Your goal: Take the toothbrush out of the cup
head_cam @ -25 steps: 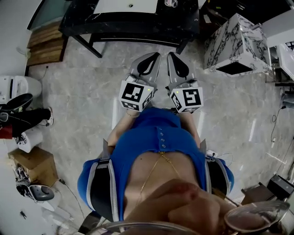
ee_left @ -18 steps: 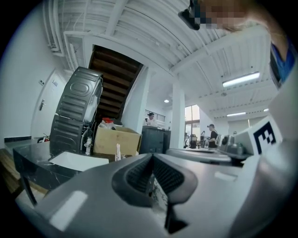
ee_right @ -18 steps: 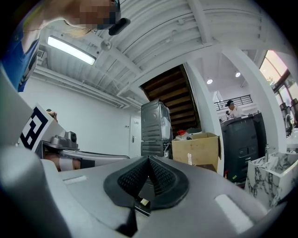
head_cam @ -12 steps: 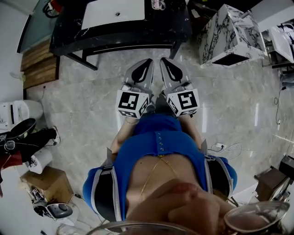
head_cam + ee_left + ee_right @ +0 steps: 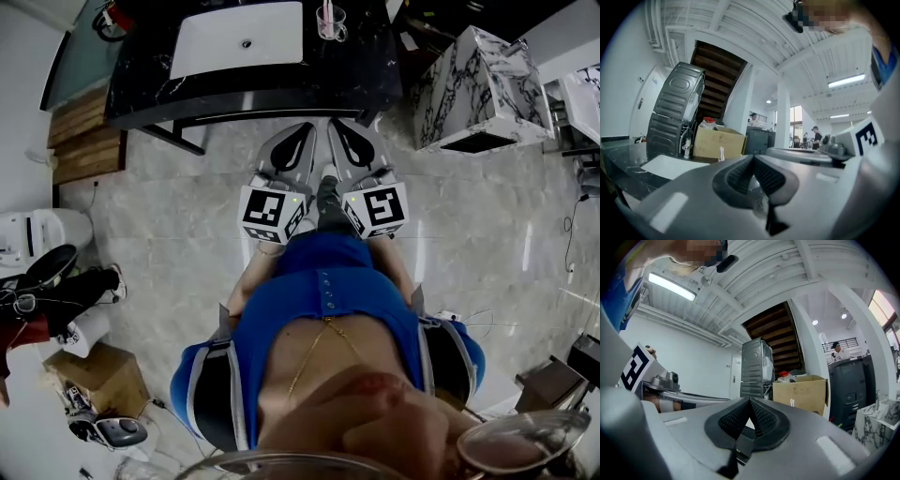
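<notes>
With left gripper (image 5: 305, 129) and right gripper (image 5: 339, 127) both pressed together on nothing, well short of the sink basin (image 5: 239, 42), step closer, spread one claw, pinch the toothbrush (image 5: 327, 11) standing in the cup (image 5: 330, 22) just right of that basin, then lift straight up.

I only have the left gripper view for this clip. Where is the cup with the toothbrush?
Observer: The head view shows the cup on the black counter, to the right of the white sink in that view.
Operator: Is the toothbrush inside it?
Observer: Yes, the toothbrush stands in it.
Operator: And the right tongs?
Observer: The right gripper view shows the right tongs shut, with nothing between them.
</notes>
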Tool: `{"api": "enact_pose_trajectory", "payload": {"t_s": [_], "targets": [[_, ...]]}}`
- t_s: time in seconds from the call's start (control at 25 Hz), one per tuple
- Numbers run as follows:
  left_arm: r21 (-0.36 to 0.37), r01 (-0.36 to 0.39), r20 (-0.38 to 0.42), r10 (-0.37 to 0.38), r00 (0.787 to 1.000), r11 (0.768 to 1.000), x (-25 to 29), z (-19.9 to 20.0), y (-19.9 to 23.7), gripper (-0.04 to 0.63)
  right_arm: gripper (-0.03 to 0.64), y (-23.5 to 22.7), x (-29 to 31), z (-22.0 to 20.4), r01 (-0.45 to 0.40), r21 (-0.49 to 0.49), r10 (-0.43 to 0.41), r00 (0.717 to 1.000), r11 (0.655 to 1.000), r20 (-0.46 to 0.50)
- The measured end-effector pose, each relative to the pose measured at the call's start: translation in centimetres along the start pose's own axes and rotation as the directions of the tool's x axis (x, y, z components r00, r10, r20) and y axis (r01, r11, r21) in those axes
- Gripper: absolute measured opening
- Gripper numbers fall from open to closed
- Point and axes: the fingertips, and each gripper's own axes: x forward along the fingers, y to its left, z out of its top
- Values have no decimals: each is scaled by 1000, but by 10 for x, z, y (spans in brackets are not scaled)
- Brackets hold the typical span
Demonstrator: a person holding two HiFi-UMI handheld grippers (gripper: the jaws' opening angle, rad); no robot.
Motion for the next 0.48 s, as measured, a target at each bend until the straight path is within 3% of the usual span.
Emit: {"api": "enact_pose_trajectory", "payload": {"t_s": [0.48], "targets": [[17,-9,5,9,1000,1000,140,34,41,5,2,-107,101,20,-52,2,52,998,999,28]]}}
